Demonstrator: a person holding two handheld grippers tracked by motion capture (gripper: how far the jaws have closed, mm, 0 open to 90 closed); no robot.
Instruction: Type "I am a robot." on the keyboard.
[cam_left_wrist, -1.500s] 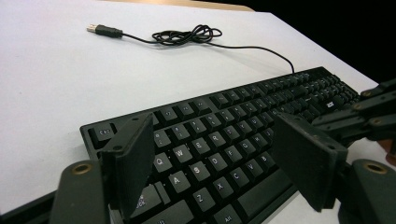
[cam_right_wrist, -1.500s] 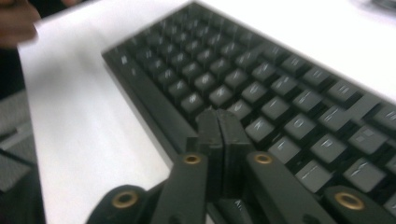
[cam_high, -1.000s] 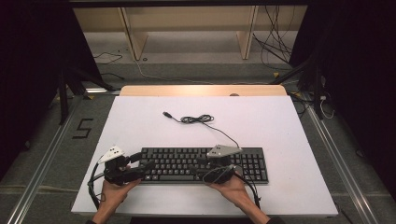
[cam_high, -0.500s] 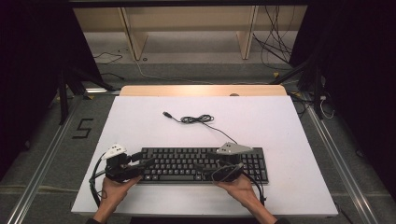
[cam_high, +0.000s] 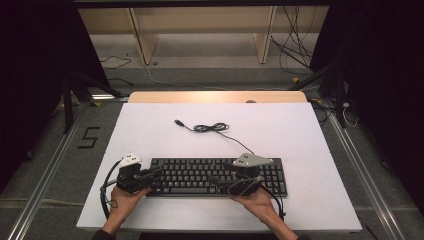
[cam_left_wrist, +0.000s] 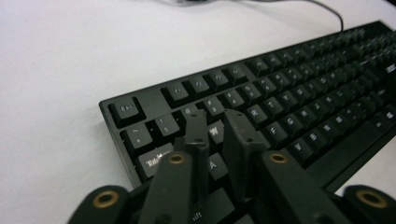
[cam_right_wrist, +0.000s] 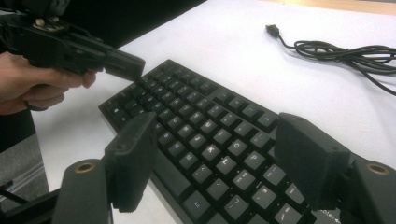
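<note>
Keyboard (cam_high: 217, 176): flat on the white bench (cam_high: 310, 145), at 6 o'clock, near its front edge.
Left tool (cam_left_wrist: 215, 135): jaws just closed nearly together over the left keys, grasping nothing.
Right tool (cam_right_wrist: 215, 161): just widened, released, above the right keys.
Meaning: likely key-pressing, left poised.
Cable (cam_high: 212, 128): coiled at 12 o'clock.

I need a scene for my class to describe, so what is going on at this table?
A person holds a gripper in each hand over a black keyboard on a white table. The left gripper, whose jaws have just been closing, is nearly shut above the Q and W keys with nothing between the jaws. The right gripper hovers open over the right half. The keyboard's cable lies unplugged behind.
</note>
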